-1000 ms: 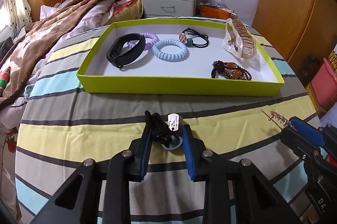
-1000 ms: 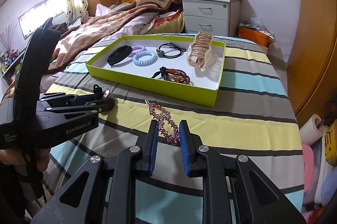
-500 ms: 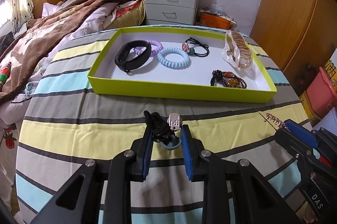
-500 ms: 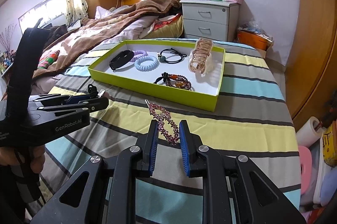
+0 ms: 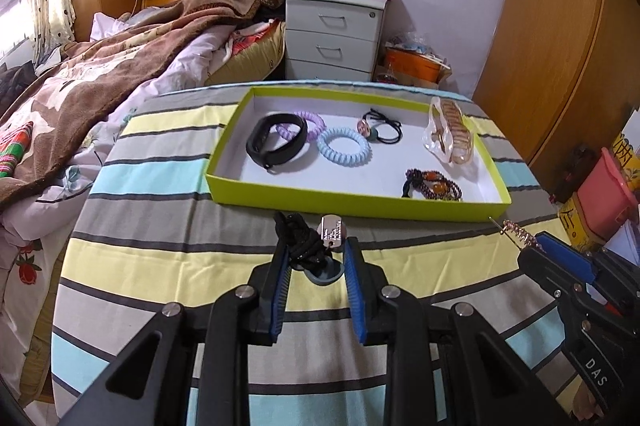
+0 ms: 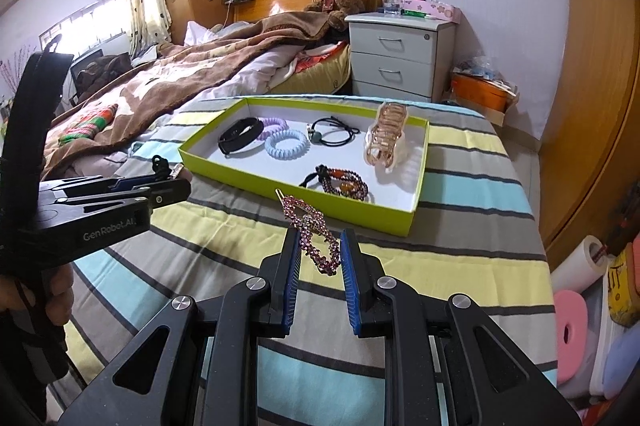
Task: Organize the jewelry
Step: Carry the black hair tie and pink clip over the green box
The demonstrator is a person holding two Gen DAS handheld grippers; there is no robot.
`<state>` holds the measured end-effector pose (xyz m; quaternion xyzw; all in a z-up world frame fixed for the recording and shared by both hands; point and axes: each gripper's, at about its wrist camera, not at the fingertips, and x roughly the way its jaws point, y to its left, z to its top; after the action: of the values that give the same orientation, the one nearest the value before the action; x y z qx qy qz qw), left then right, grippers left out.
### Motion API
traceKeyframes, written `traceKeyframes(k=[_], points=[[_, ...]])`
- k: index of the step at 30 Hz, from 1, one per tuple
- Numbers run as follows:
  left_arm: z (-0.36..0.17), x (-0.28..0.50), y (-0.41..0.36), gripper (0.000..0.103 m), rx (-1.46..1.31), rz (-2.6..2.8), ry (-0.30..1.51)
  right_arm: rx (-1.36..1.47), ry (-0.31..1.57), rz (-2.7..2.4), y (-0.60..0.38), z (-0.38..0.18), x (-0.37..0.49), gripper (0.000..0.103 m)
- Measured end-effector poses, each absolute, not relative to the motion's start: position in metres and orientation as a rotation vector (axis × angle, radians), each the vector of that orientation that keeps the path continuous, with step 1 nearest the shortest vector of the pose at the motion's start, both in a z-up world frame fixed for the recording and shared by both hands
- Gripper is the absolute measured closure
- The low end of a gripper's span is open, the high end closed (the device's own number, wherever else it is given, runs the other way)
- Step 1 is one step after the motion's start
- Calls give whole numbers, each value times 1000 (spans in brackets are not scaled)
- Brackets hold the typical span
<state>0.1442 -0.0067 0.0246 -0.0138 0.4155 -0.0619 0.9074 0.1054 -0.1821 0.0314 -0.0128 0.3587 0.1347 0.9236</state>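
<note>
Left wrist: six pieces lie in tray [image 5: 352,205] | my left fingers [image 5: 316,262] pinching black cord necklace [image 5: 304,246] | right fingers [image 6: 320,258] pinching rhinestone clip [image 6: 310,230] | both still to tray.

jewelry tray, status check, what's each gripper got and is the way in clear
Left gripper shut on black cord necklace. Right gripper shut on pink rhinestone hair clip. Green tray just ahead, open floor near front edge. Nothing in the way.
</note>
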Motion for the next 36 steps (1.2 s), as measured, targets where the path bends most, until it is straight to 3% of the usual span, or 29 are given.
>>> traceKeyframes(k=[19,36], points=[[54,165,20,76,-53,-99,794,-67,694,305,-162,63,162,82],[35,208,16,76,-68,-131,845,-112,825,362,-135,38,268,82]])
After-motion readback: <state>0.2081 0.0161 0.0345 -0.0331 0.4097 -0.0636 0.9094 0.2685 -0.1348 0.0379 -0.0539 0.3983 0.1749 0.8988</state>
